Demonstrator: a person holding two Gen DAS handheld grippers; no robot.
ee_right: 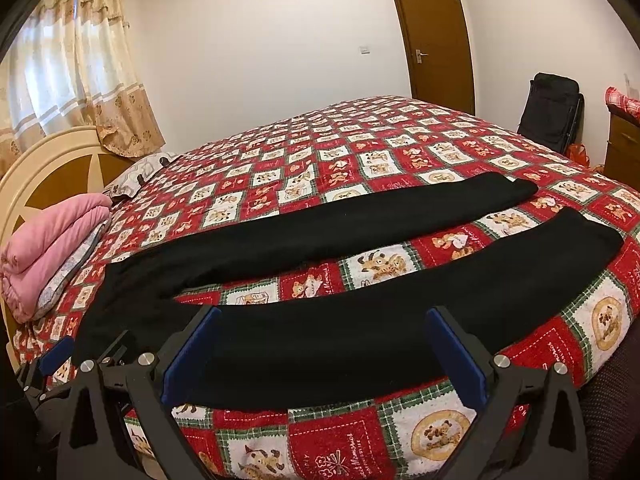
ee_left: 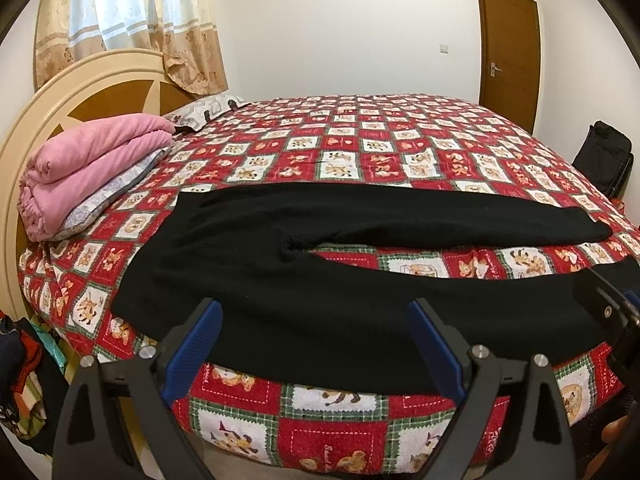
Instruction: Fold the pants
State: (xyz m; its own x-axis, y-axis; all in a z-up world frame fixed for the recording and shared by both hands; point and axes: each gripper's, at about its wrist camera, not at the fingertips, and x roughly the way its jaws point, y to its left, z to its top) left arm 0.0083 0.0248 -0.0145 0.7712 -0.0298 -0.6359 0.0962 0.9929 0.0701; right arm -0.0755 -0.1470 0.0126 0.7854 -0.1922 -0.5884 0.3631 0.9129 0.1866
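Black pants (ee_left: 280,280) (ee_right: 340,320) lie flat on the bed near its front edge, waist to the left, both legs spread apart to the right. My left gripper (ee_left: 314,312) hovers open over the near edge by the waist and upper near leg, blue pads (ee_left: 192,352) wide apart and holding nothing. My right gripper (ee_right: 324,320) stands open above the near leg's middle, nothing between its fingers. The right gripper's tip (ee_left: 612,312) shows at the right edge of the left wrist view. Part of the left gripper (ee_right: 60,352) appears low left in the right wrist view.
The bed wears a red patchwork cover (ee_left: 360,152) (ee_right: 360,148). A folded pink blanket (ee_left: 92,168) on a pillow lies by the headboard (ee_left: 48,96). A black bag (ee_right: 552,108) stands past the bed's foot near a brown door (ee_right: 436,40). Clothes (ee_left: 20,380) hang low left.
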